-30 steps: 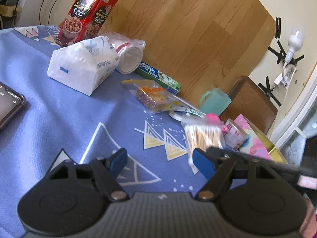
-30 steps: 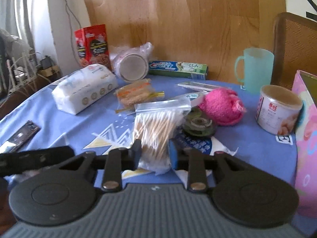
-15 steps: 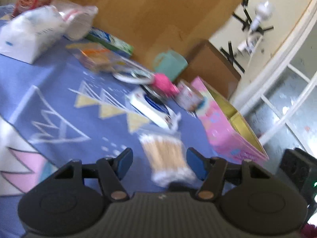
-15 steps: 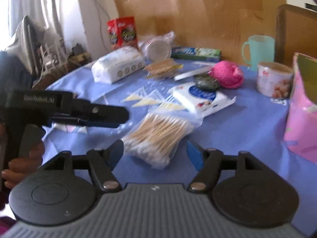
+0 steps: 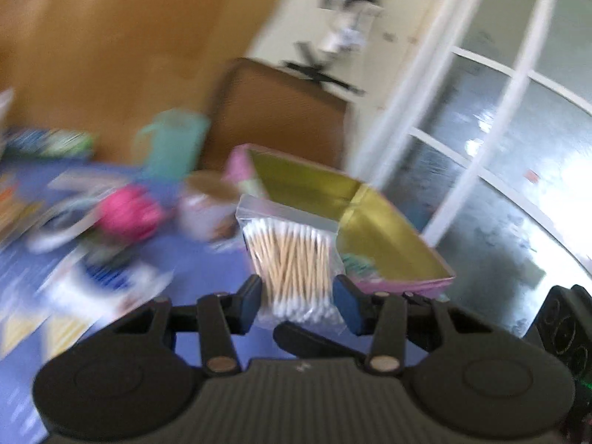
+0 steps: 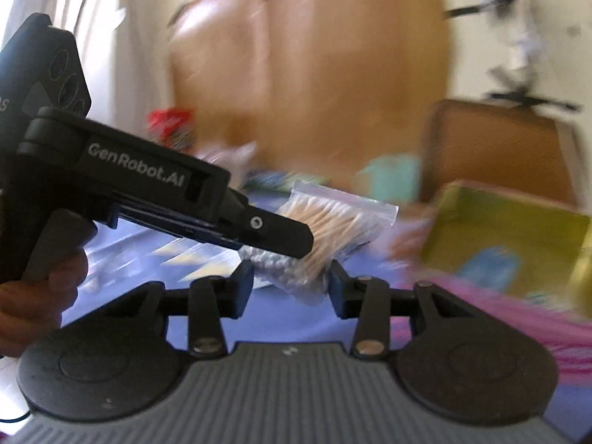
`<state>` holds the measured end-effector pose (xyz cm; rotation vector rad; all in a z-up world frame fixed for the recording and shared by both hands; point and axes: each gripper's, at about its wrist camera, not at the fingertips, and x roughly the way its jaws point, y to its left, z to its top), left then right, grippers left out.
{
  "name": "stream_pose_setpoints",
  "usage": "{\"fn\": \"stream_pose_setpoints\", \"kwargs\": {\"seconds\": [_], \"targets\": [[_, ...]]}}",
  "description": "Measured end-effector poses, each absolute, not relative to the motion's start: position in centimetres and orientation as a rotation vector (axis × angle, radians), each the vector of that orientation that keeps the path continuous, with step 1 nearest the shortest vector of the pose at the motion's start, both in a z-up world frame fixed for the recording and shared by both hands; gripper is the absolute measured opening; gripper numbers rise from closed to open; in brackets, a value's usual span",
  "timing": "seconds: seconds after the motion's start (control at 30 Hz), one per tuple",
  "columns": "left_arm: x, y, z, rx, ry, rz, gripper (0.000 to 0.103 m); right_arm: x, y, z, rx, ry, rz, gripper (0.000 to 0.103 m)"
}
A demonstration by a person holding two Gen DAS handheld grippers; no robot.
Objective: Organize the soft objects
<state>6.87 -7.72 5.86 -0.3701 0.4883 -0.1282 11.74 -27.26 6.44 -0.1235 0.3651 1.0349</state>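
A clear bag of cotton swabs (image 5: 296,255) is held up off the blue tablecloth, between the fingers of my left gripper (image 5: 299,301), which is shut on it. In the right wrist view the same bag (image 6: 333,229) hangs at the tip of the left gripper's body (image 6: 155,192). My right gripper (image 6: 290,288) is open just below the bag, its fingers either side of the bag's lower end. A pink box with a gold inside (image 5: 355,214) stands open right behind the bag. A pink fluffy ball (image 5: 127,212) lies blurred at left.
Both views are motion-blurred. A teal mug (image 5: 174,148), a small round tin (image 5: 207,207) and a white packet (image 5: 107,277) sit on the blue tablecloth (image 5: 207,270). A brown chair back (image 5: 273,111) and a wooden board stand behind. The pink box fills the right side (image 6: 507,244).
The right gripper let go of the swab bag and opened. The left gripper closed on it, lifted it and swung right toward the pink box. Both cameras panned right.
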Motion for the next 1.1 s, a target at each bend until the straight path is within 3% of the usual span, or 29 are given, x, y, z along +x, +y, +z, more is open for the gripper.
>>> {"fn": "stream_pose_setpoints", "kwargs": {"seconds": [0.1,0.23,0.53,0.6,0.67,0.77,0.93,1.1], "targets": [[10.8,-10.5,6.3,-0.327,0.491,-0.171,0.055,14.6,-29.7,6.7,-0.099,0.368,0.915,0.047],[11.8,-11.8,6.0,-0.291,0.472,-0.120,0.056,18.8,-31.6,5.5,-0.102,0.403,0.658,0.060],[3.5,-2.0,2.5,-0.414,0.498,0.194,0.058,18.3,-32.1,6.4,0.048,0.358,0.733,0.059],[1.6,0.5,1.1,-0.414,0.512,0.317,0.058,17.4,-30.5,6.8,0.035,0.375,0.842,0.058],[-0.3,3.3,-0.1,-0.453,0.516,0.408,0.058,16.3,-27.6,7.0,0.010,0.418,0.981,0.046],[-2.2,6.1,-1.1,-0.494,0.482,0.499,0.058,15.3,-22.6,6.9,-0.037,0.498,1.131,0.038],[-4.3,7.3,-1.6,-0.567,0.405,0.494,0.059,15.5,-14.0,6.6,-0.088,0.571,1.194,0.038],[-4.8,7.1,-1.7,-0.563,0.386,0.464,0.059,20.4,-8.0,4.9,0.037,0.826,1.119,0.038]]}}
